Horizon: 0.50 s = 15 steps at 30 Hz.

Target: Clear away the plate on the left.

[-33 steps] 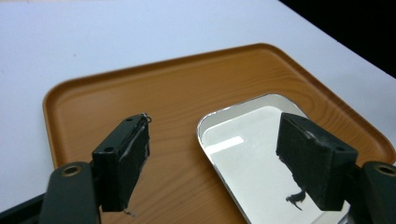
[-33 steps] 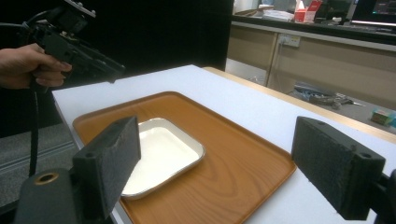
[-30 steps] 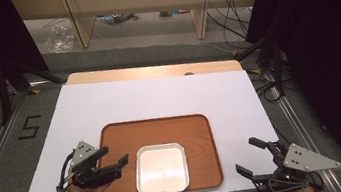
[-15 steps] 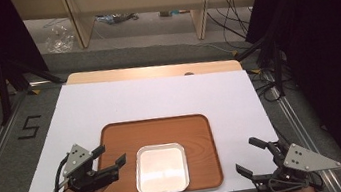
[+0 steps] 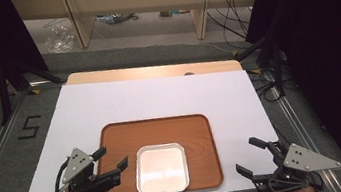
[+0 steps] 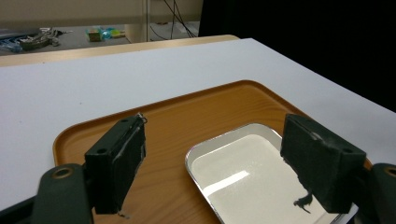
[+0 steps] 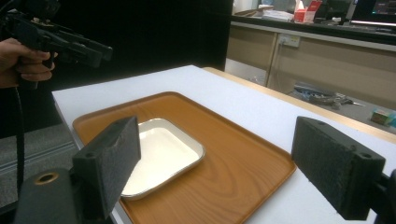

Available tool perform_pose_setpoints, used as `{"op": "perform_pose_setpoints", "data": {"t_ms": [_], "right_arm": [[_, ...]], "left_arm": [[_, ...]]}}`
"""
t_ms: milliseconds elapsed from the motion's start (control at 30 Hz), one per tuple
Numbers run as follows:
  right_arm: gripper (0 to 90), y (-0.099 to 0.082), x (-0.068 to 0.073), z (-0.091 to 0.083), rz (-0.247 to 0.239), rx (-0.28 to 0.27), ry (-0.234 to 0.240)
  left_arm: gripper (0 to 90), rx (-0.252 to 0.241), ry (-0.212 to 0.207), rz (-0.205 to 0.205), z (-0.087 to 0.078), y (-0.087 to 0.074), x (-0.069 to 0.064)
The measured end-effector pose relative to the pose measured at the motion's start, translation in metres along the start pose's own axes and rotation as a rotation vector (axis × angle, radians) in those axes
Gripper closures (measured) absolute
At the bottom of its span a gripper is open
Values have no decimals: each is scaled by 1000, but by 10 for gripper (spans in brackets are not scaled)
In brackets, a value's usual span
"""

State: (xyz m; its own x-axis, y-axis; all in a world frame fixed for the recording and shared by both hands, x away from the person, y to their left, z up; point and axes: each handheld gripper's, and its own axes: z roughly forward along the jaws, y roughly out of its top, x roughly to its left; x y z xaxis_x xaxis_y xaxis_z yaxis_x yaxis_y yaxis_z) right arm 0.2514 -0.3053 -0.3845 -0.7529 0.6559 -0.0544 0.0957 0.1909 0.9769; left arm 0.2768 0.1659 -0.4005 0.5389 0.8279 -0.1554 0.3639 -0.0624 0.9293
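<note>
A brown wooden tray (image 5: 163,127) lies on the white table near its front edge. A shallow square metal dish (image 5: 162,168) sits empty in the tray's near half. My left gripper (image 5: 114,156) hovers open over the tray's near left corner, pointing right toward the dish. In the left gripper view its jaws stand wide apart on either side of the dish (image 6: 243,172) and tray (image 6: 187,107). My right gripper (image 5: 246,155) is open at the table's front right corner, off the tray. Its own view frames the tray (image 7: 233,154), the dish (image 7: 159,154) and the left gripper (image 7: 100,51) farther off.
The white tabletop (image 5: 158,97) stretches bare beyond the tray to a wooden strip (image 5: 155,71) at the far edge. Shelving and cables (image 5: 226,2) lie on the floor behind. Black curtains flank both sides. A "5" mark (image 5: 29,127) is on the floor at left.
My left gripper has drifted slightly back toward the table's near edge, still open. The right gripper, tray and dish have not moved.
</note>
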Motion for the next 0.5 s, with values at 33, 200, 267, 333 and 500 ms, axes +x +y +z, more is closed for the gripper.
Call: {"op": "perform_pose_setpoints", "data": {"t_ms": [33, 200, 267, 333, 500], "right_arm": [[165, 0, 0, 0, -1, 0, 0], [166, 0, 0, 0, -1, 0, -1], [165, 0, 0, 0, 0, -1, -2], [165, 0, 0, 0, 0, -2, -3], [165, 0, 0, 0, -1, 0, -1]], "left_arm": [[217, -4, 1, 3, -1, 0, -1], [217, -19, -4, 12, -5, -1, -5], [219, -32, -12, 9, -8, -1, -9], [219, -32, -19, 5, -9, -1, -9], [218, -42, -32, 6, -14, -1, -14]]}}
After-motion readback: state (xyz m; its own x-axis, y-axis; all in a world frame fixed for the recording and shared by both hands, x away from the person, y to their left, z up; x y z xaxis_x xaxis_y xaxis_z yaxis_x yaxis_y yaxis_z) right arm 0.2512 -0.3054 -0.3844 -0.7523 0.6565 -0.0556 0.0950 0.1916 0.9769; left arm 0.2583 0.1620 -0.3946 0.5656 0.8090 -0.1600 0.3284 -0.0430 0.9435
